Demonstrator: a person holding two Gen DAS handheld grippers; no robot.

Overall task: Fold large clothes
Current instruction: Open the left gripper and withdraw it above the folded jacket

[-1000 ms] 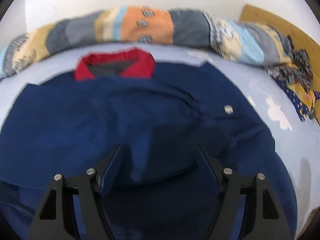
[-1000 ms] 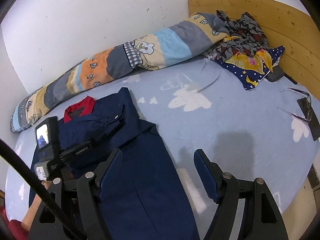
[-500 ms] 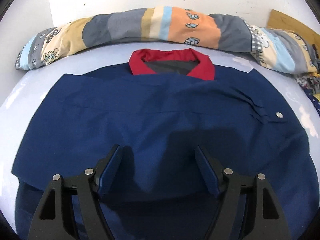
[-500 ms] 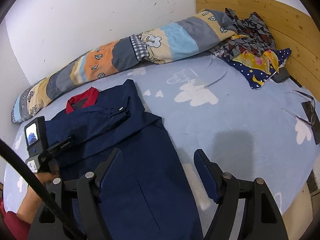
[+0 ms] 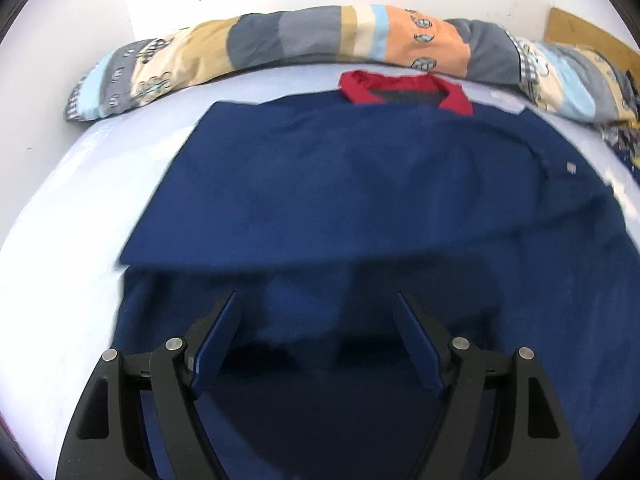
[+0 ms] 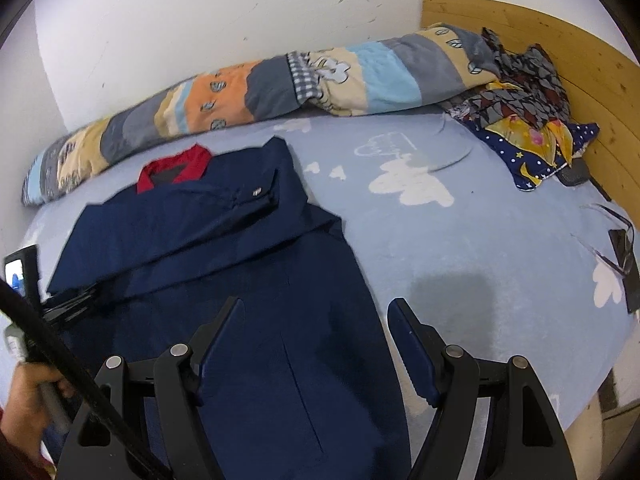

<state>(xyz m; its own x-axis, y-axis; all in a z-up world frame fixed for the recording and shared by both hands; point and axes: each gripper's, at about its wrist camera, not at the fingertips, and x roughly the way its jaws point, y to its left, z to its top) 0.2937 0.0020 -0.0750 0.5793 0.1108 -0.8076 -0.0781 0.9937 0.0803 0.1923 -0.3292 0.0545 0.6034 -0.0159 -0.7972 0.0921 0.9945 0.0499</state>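
- Since a second ago, the left gripper (image 5: 316, 320) has slid sideways over the garment, so the red collar (image 5: 404, 90) now sits right of centre in the left wrist view instead of left of centre, and bare bedsheet (image 5: 72, 216) has come into sight on that side.
- Left tongs: jaws wide and opening a little further, with nothing between the pads; only navy cloth lies beneath them.
- Right gripper (image 6: 316, 320): jaws wide and empty, hanging over the lower right part of the garment, close to its right edge.
- Task item: a large navy jacket (image 6: 224, 256) with a red collar lies flat on the pale blue cloud-print bedsheet, collar toward the wall and hem toward the person.
- Both sleeves appear already laid across the chest; a cuff with a metal snap (image 6: 256, 191) rests on top near the right shoulder.
- A long patchwork bolster (image 6: 248, 88) lies along the wall beyond the collar. A heap of patterned clothes (image 6: 524, 120) sits by the wooden headboard (image 6: 580, 52), well apart from the jacket.
- A hand (image 6: 24, 404) at the lower left of the right wrist view grips the handle of the left tool.
- Step in hand, as I judge it: sleeves folded, both tongs repositioning toward the lower body.
- Next move probably calls for each gripper to pinch a hem corner, lift together, and carry the hem up toward the collar, keeping the edges level so the sleeves stay put.
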